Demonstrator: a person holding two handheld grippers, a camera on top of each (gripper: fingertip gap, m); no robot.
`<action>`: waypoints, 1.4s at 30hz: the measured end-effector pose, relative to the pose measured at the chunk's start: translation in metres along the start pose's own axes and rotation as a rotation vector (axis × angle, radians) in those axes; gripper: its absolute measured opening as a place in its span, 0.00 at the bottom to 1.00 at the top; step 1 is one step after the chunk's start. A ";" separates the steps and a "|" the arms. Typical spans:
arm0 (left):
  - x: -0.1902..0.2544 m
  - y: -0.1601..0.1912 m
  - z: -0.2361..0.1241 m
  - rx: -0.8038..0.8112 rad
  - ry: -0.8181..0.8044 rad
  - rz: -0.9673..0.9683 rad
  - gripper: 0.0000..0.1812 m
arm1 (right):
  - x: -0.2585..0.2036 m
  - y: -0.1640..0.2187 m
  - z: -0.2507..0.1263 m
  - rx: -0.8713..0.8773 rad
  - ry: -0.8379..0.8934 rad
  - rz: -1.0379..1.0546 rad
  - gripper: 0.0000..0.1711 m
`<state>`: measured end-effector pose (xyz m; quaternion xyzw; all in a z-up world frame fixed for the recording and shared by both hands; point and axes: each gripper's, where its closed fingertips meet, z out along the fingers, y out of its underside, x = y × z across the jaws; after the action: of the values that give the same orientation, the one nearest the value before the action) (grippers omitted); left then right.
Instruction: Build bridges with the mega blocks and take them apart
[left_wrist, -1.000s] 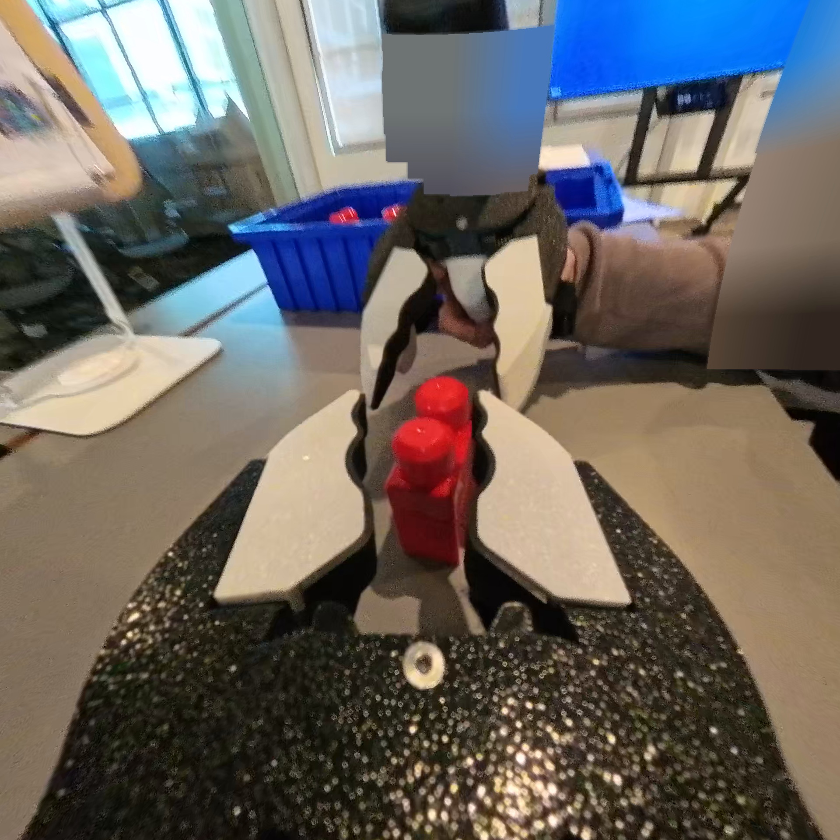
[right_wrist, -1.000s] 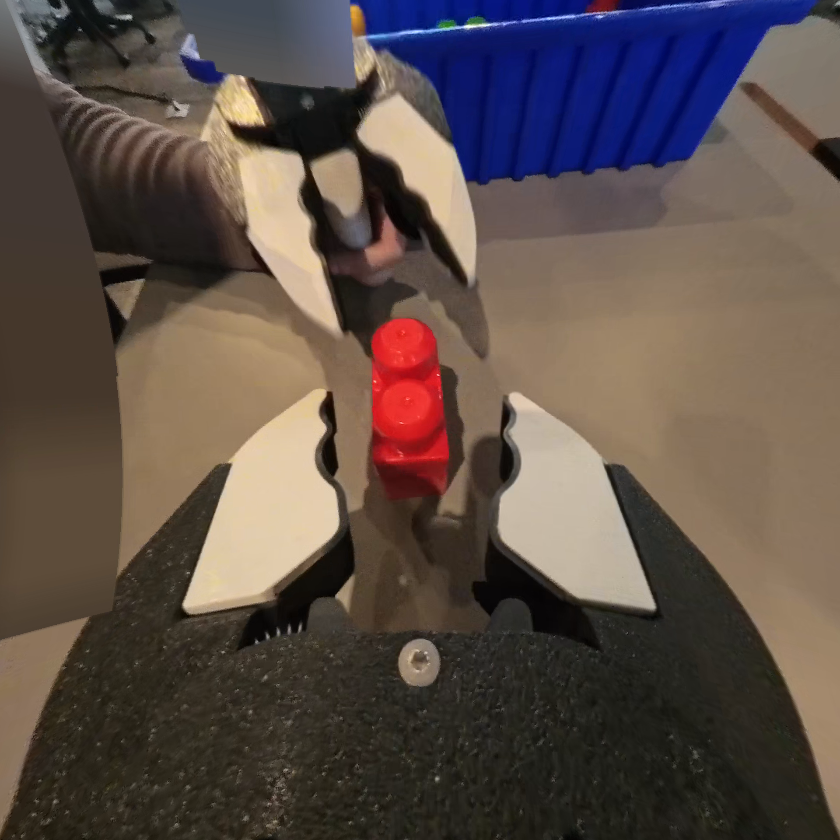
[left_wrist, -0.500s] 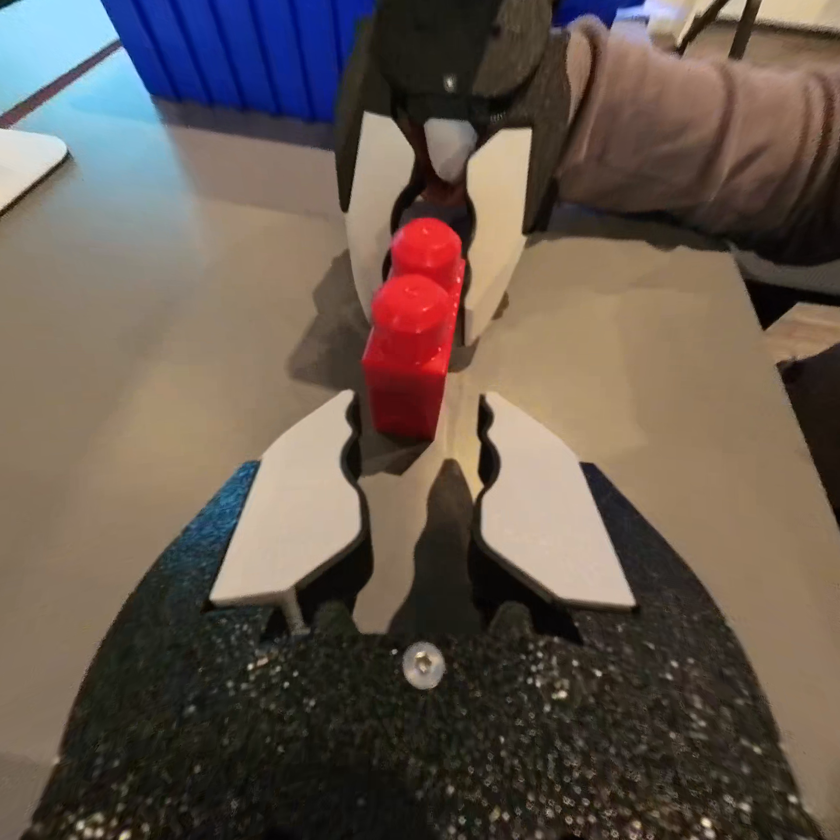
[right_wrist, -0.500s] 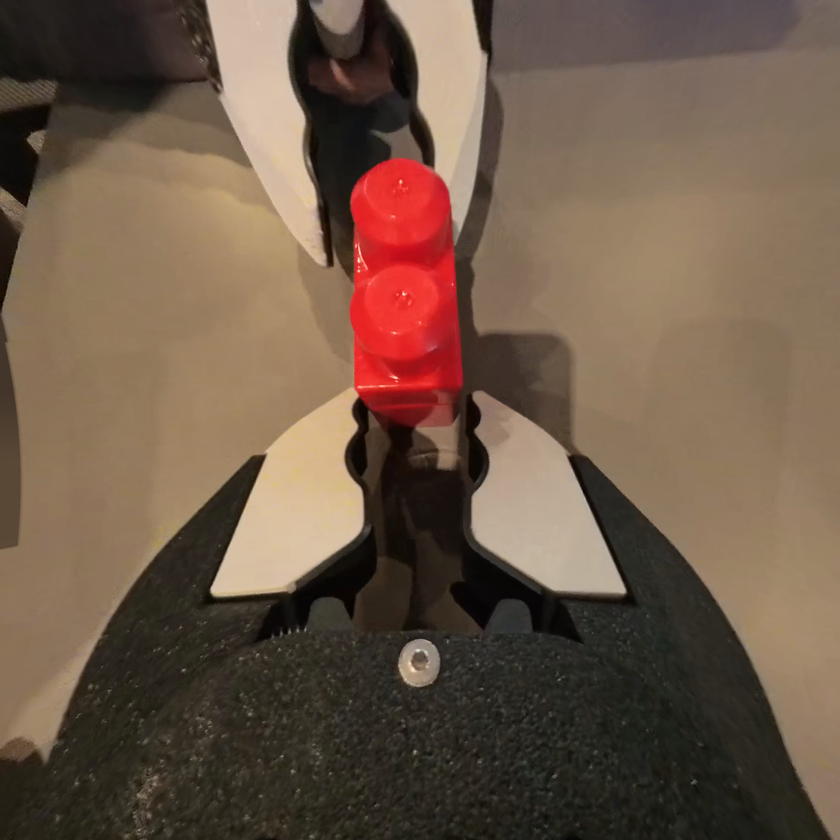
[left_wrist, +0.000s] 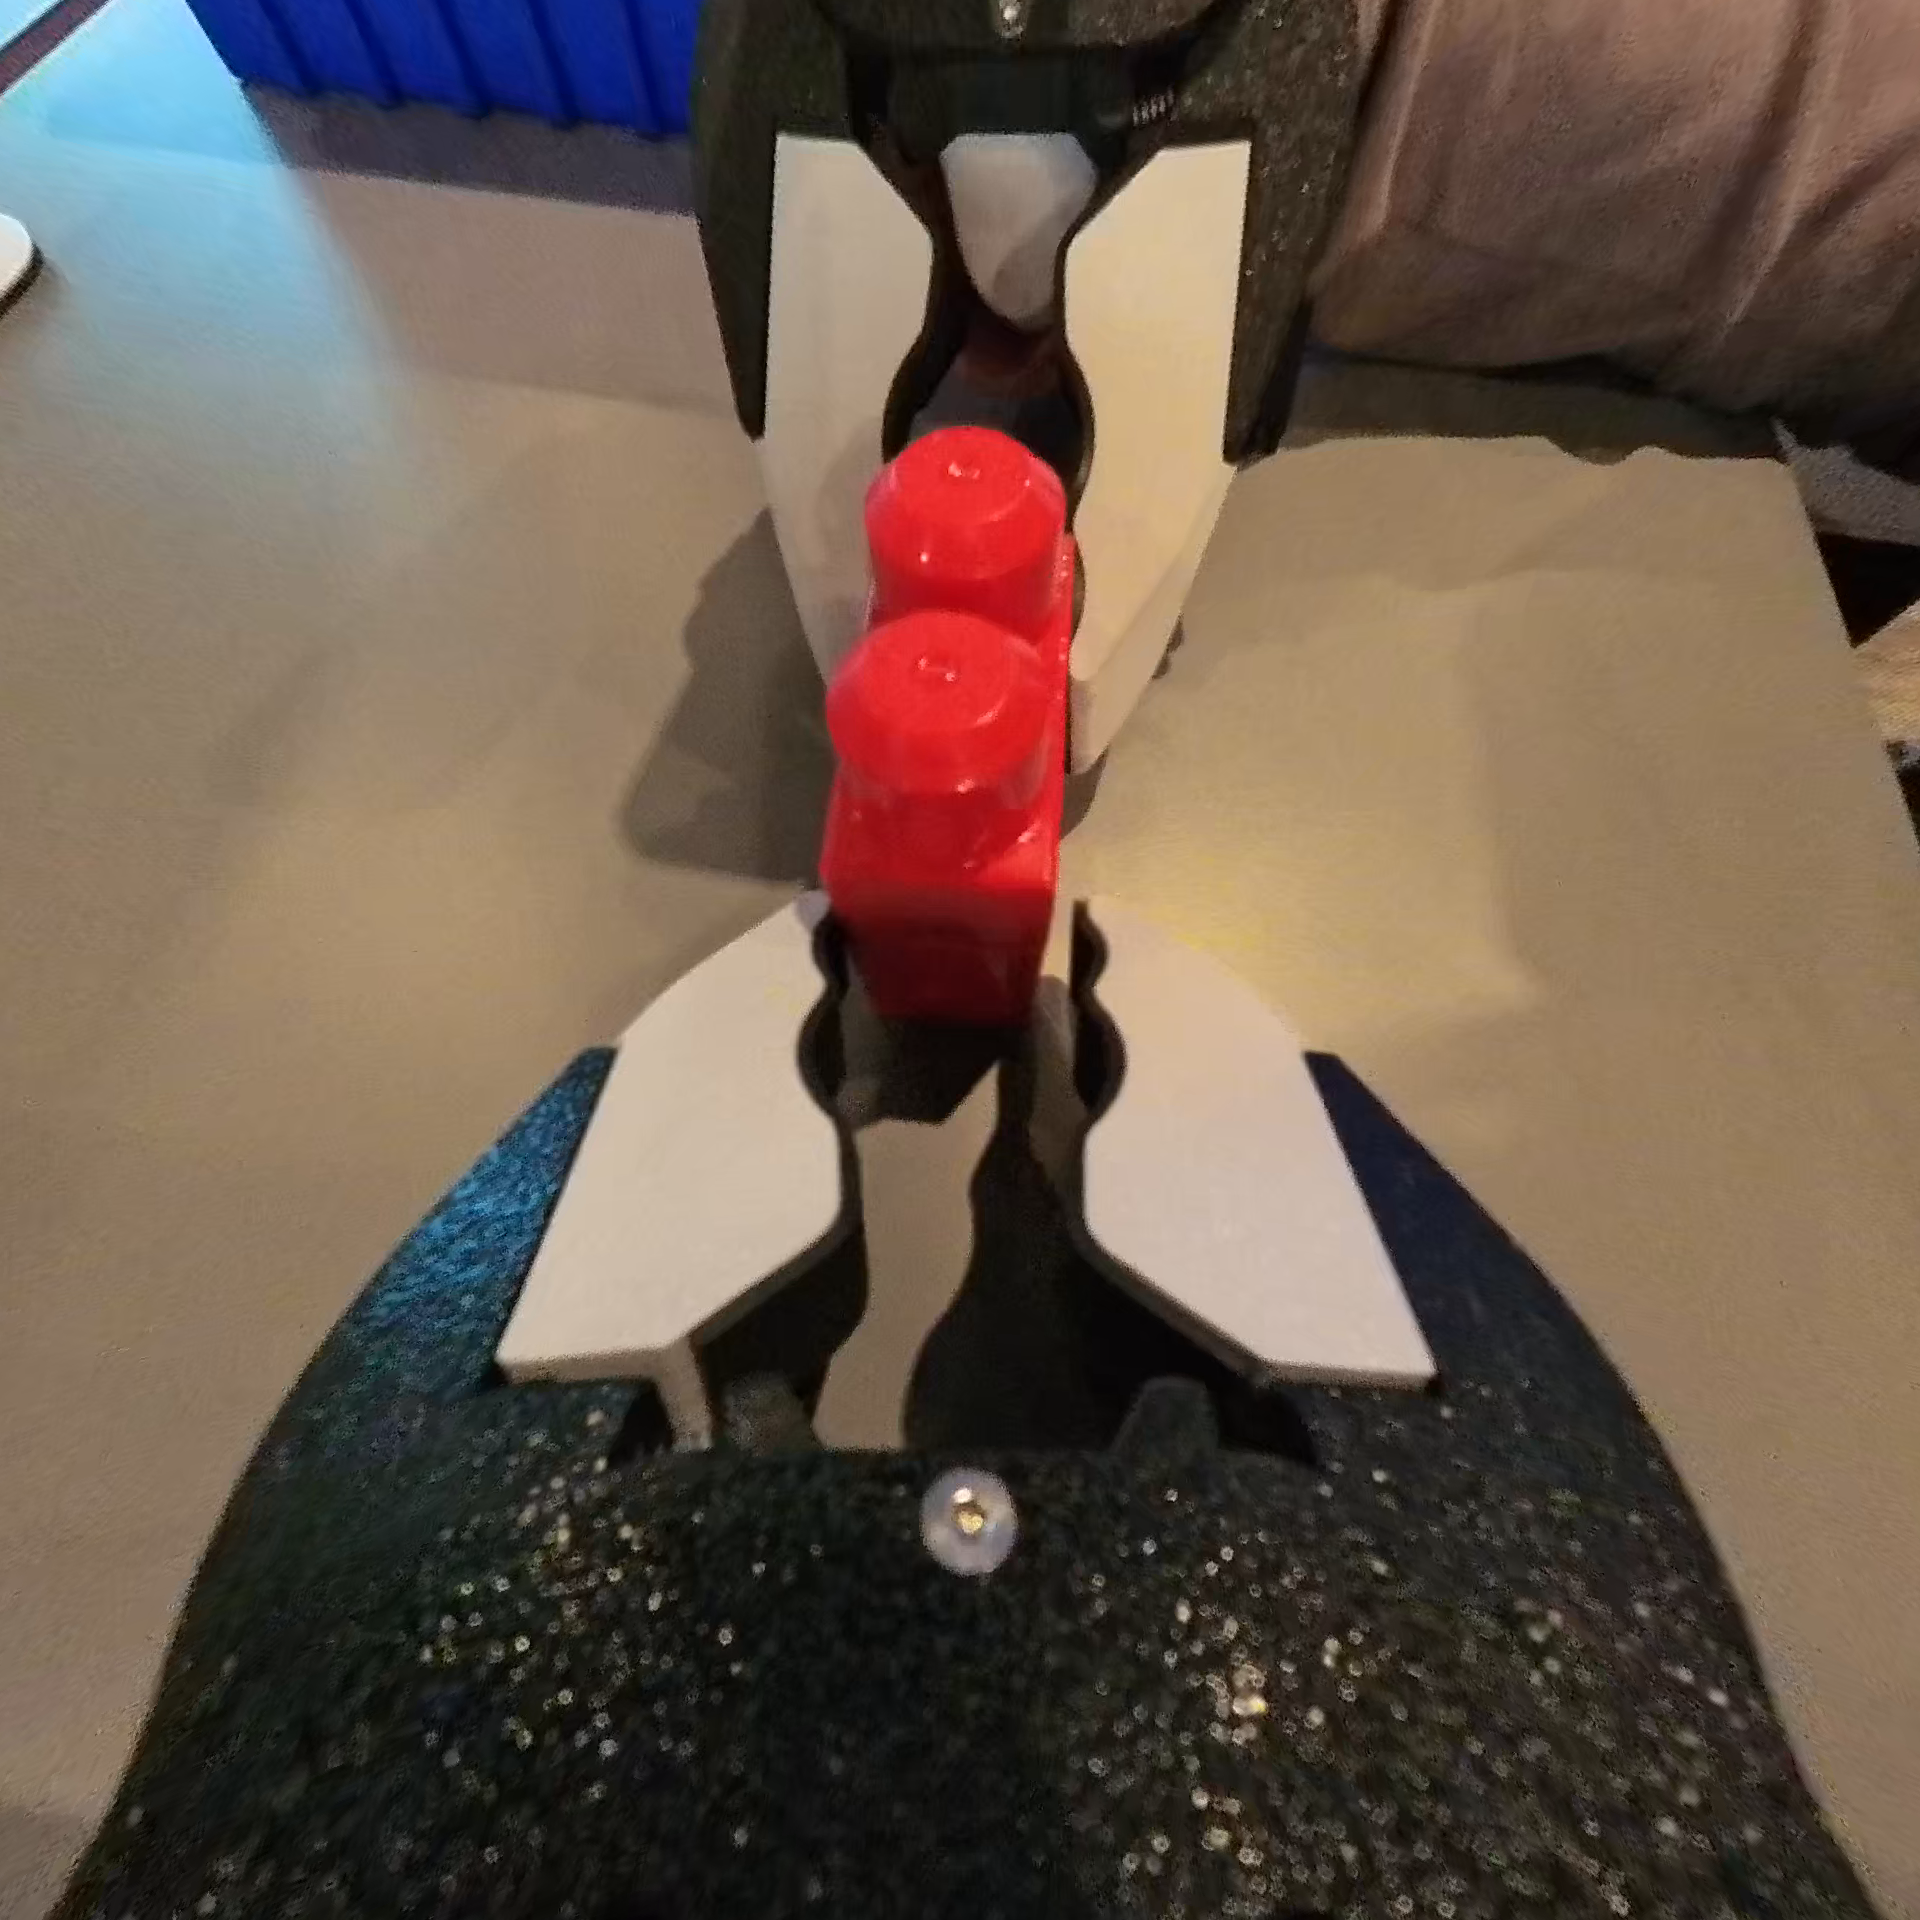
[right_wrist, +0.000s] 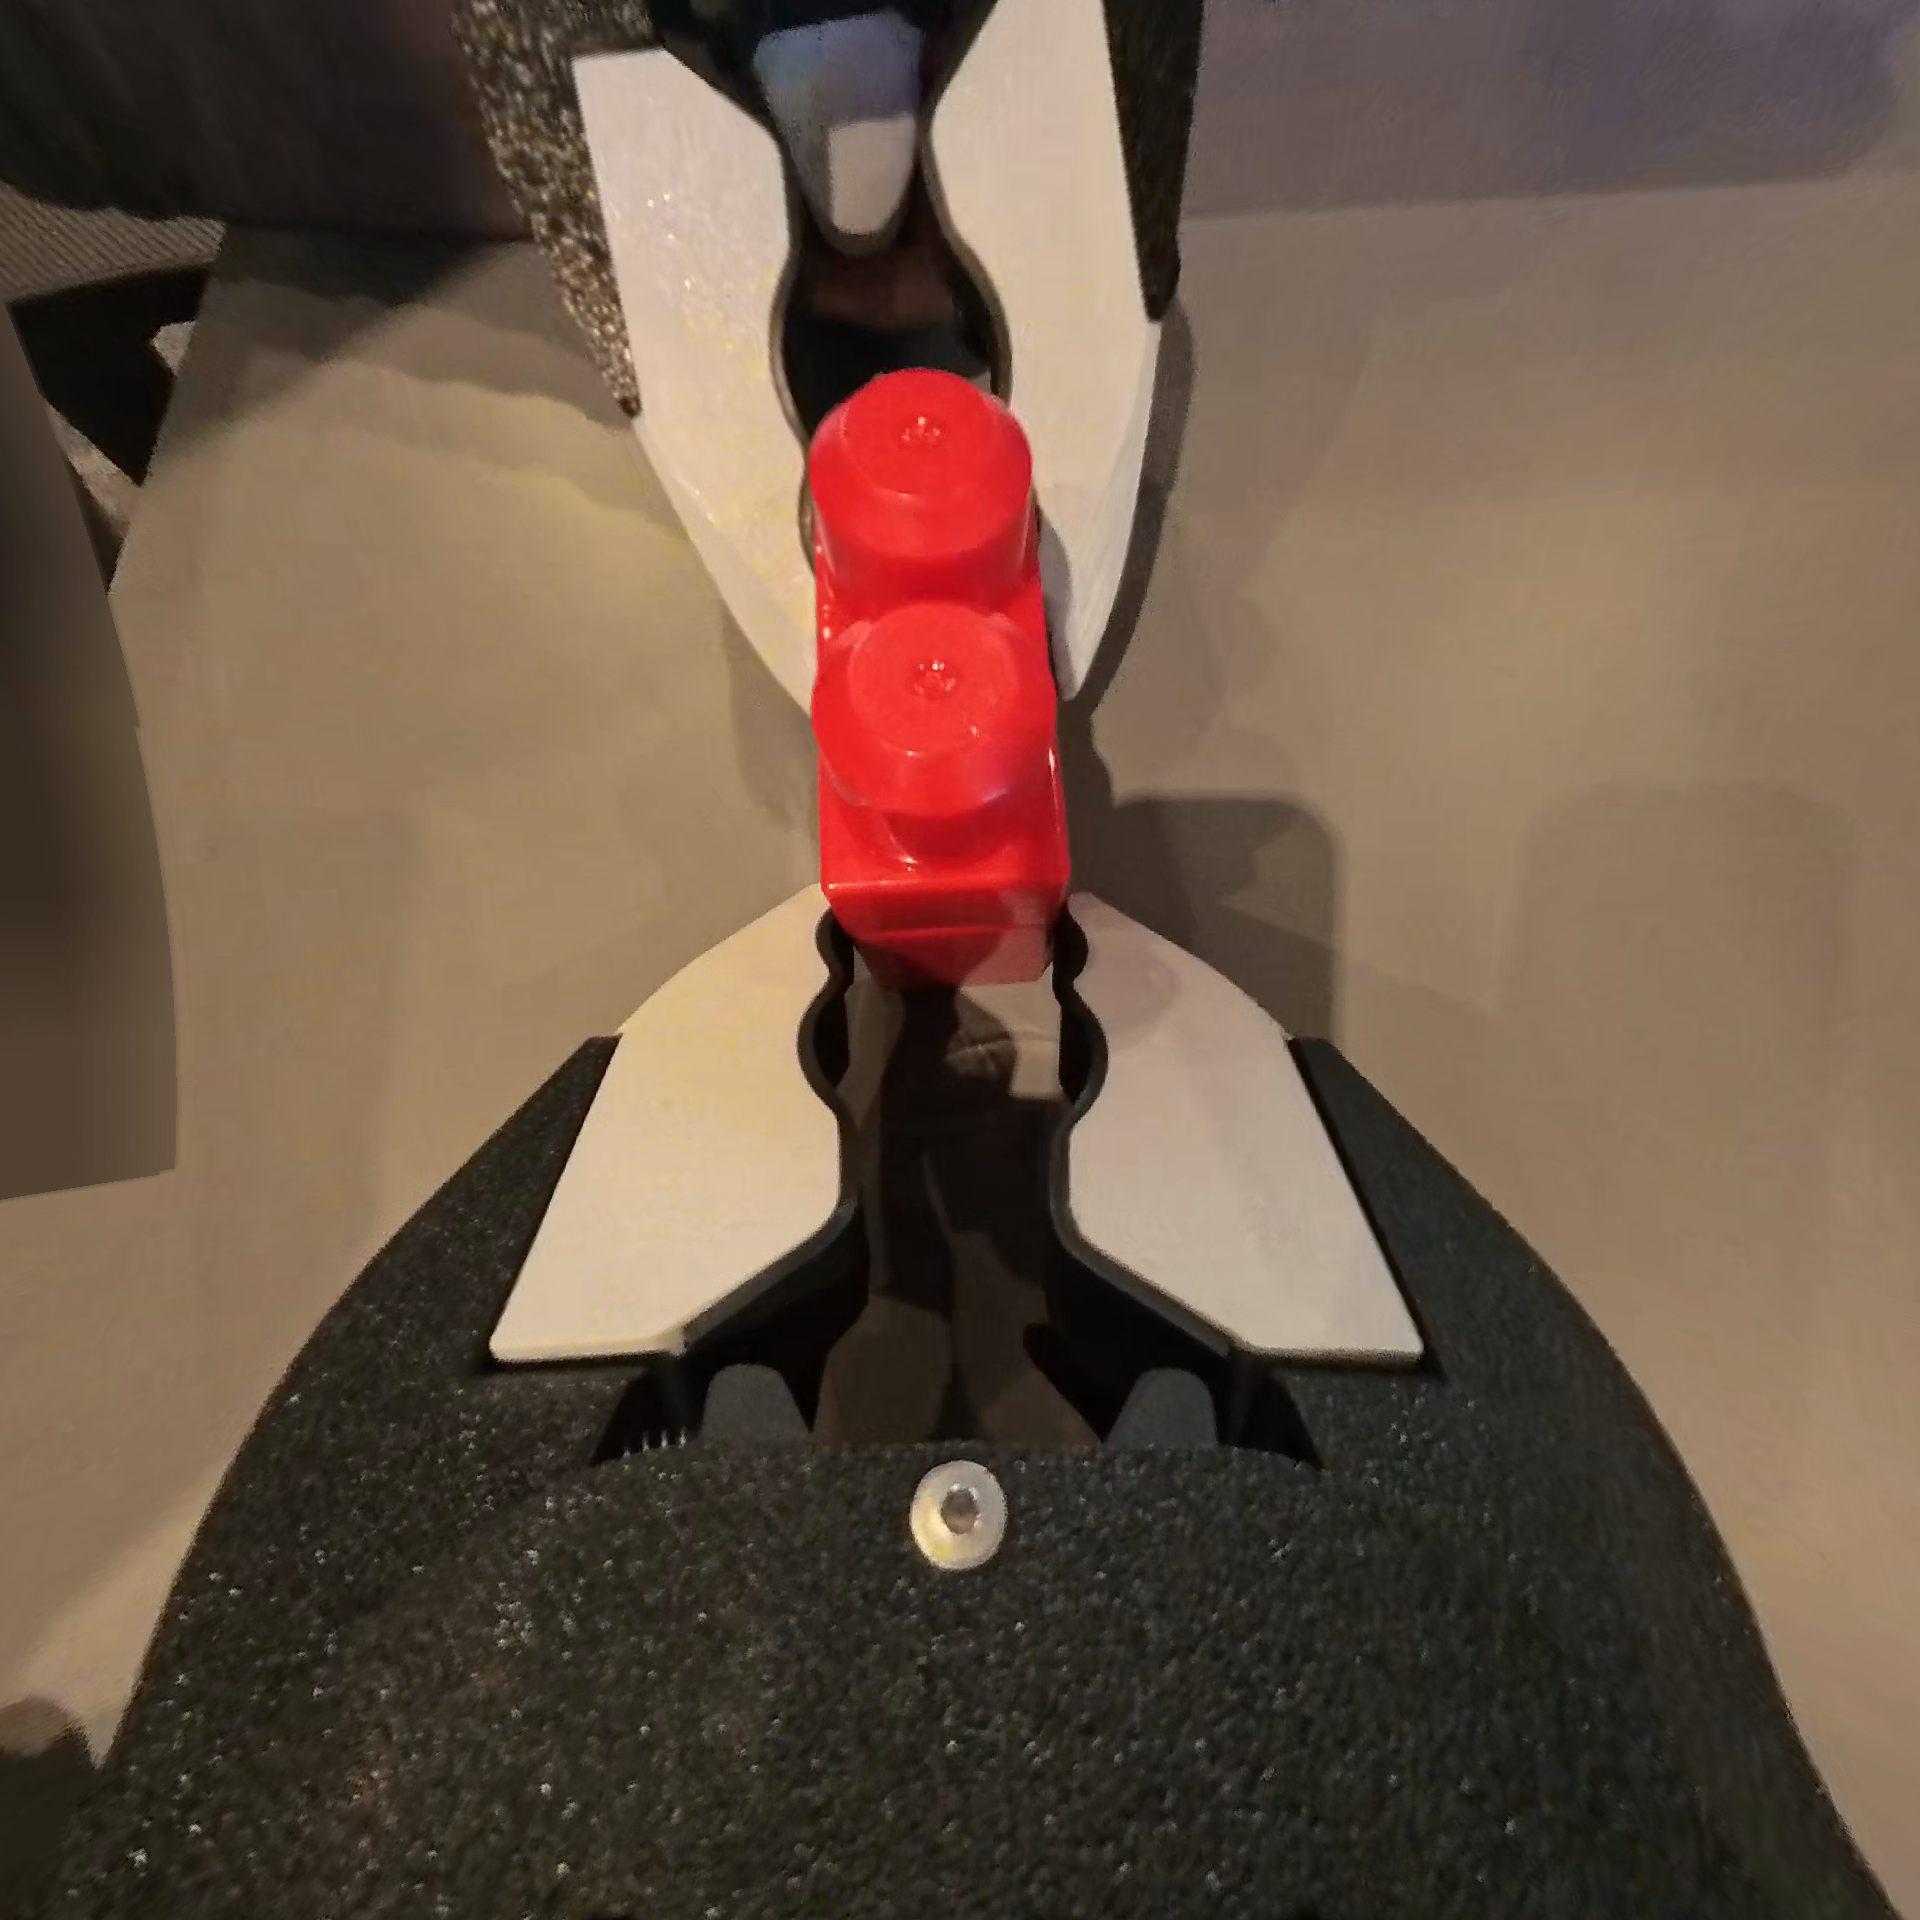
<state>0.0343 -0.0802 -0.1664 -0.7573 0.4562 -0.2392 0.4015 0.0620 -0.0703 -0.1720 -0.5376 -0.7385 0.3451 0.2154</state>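
One red two-stud mega block (left_wrist: 935, 831) lies lengthwise between my two grippers, which face each other. My left gripper (left_wrist: 948, 920) is shut on the block's near end, just at its fingertips. My right gripper (left_wrist: 977, 675) comes in from the far side and clamps the other end, around the far stud. In the right wrist view the same block (right_wrist: 935, 831) sits between the right gripper's tips (right_wrist: 945, 920), with the left gripper (right_wrist: 935, 665) opposite. I cannot tell whether the block rests on the grey table (left_wrist: 312, 727) or hangs just above it.
The foot of a blue ribbed bin (left_wrist: 468, 52) stands at the back left. A person's brown sleeve (left_wrist: 1610, 208) reaches in from the right behind the right gripper. A white stand base (left_wrist: 10, 260) shows at the far left edge.
The right gripper, open and apart a second ago, moved in and shut on the block's end. The left gripper slid back, so the block went from deep between its fingers to its tips.
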 end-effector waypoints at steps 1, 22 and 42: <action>-0.001 0.000 0.000 -0.002 -0.010 0.003 0.20 | 0.000 0.000 0.000 -0.003 0.005 -0.003 0.21; -0.004 0.001 0.000 -0.007 -0.016 -0.010 0.20 | 0.004 0.000 0.003 -0.035 0.052 0.095 0.28; -0.016 -0.064 -0.058 0.490 -0.243 0.179 0.36 | -0.017 -0.096 -0.083 0.482 0.222 -0.019 0.21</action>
<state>0.0165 -0.0717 -0.0807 -0.6178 0.3983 -0.2134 0.6436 0.0631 -0.0809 -0.0447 -0.4985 -0.6118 0.4481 0.4200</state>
